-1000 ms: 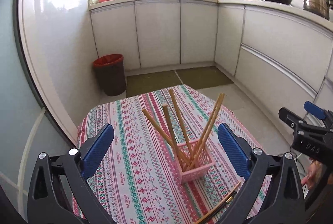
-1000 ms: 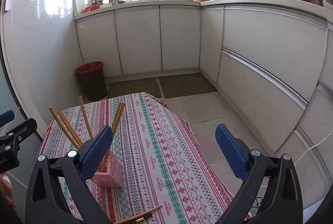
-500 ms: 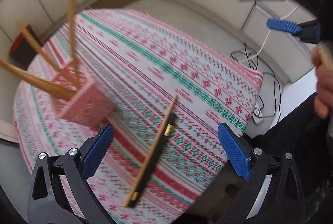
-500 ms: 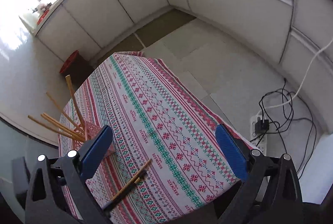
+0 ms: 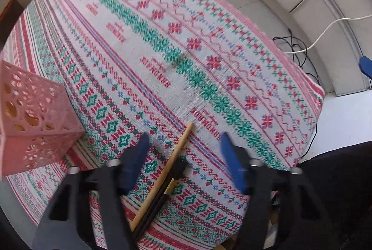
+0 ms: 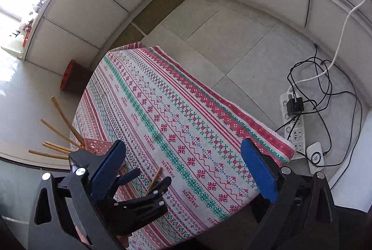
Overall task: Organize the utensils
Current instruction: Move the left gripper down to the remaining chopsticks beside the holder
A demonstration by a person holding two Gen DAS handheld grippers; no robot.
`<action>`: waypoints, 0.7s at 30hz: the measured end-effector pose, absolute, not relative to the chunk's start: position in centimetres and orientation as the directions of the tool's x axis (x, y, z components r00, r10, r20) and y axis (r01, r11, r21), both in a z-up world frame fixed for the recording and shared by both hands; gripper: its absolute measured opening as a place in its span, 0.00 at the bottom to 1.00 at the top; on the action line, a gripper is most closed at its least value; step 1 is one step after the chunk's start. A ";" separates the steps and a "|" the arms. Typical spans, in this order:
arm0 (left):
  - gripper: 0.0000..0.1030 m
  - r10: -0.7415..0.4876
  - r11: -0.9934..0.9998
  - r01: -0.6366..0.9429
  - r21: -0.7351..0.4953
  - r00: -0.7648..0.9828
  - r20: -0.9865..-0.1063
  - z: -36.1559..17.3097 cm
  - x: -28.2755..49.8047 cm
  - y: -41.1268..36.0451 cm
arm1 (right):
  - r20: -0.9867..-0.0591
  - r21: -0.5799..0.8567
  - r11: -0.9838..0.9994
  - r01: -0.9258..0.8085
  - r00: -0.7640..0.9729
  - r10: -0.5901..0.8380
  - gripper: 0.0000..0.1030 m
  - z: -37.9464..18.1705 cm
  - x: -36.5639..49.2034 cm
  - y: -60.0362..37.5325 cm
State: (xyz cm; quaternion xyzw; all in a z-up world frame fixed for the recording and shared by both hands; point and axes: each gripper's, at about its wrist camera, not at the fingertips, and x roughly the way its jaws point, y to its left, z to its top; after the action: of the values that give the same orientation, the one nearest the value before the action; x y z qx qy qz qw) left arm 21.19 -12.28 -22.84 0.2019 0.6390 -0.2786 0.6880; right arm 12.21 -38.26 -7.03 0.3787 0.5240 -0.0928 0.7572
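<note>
A wooden chopstick (image 5: 172, 160) lies flat on the table (image 5: 209, 45), on its patterned cloth, with a black utensil (image 5: 162, 189) pressed alongside it — the two touch along most of their length near the table's near edge. Relative to this pair, the left claw (image 5: 183, 147) points straight down over them: its blue pads (image 5: 137, 157) stand one on each side of the pair, with cloth showing between each pad and the chopstick, so nothing is pinched. The jaws are closing, with the chopstick and black utensil between them.

To the left of the pair stands the pink basket (image 5: 34, 124), a perforated plastic holder resting upright on the cloth, close by but apart from the chopstick. In the right wrist view several more wooden chopsticks (image 6: 62, 131) lean out of that basket, fanned toward the left.

The right claw (image 6: 183, 166) hangs above the table, on the side of the pair away from the basket, jaws spread wide with only cloth and the left claw's black frame seen between them — it holds nothing.

Beyond the table's far right edge, on the floor, lie a white power strip (image 6: 294, 126) and a tangle of black cables (image 6: 325, 87). A red-rimmed bin (image 6: 74, 78) stands on the floor past the table's far corner.
</note>
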 end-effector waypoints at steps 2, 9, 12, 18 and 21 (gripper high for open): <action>0.45 -0.129 0.767 0.637 -0.077 0.036 -0.991 -23.1 21.4 -12.0 | -0.861 0.490 0.687 0.536 0.424 0.282 0.93 -7.3 12.3 -38.2; 0.09 -0.111 0.773 0.633 -0.041 0.071 -0.991 -22.5 22.0 -11.0 | -0.870 0.478 0.706 0.523 0.391 0.300 0.93 -8.0 12.6 -37.3; 0.08 -0.118 0.770 0.638 -0.014 0.121 -0.986 -21.6 21.5 -10.3 | -0.879 0.461 0.712 0.529 0.384 0.284 0.93 -8.3 12.4 -36.9; 0.07 -0.108 0.779 0.623 0.069 0.242 -0.964 -17.7 19.3 -6.5 | -0.925 0.358 0.808 0.468 0.294 0.240 0.93 -10.1 13.0 -32.6; 0.06 -0.108 0.792 0.604 0.092 0.287 -0.952 -15.8 17.8 -3.8 | -0.950 0.287 0.883 0.370 0.226 0.214 0.80 -11.6 13.5 -28.5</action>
State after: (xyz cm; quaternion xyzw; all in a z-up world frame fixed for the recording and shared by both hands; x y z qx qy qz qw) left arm 17.77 -3.81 -15.75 0.2252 0.5503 -0.2312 0.7701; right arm 13.48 -28.54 -11.65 0.2356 0.6198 -0.0523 0.7467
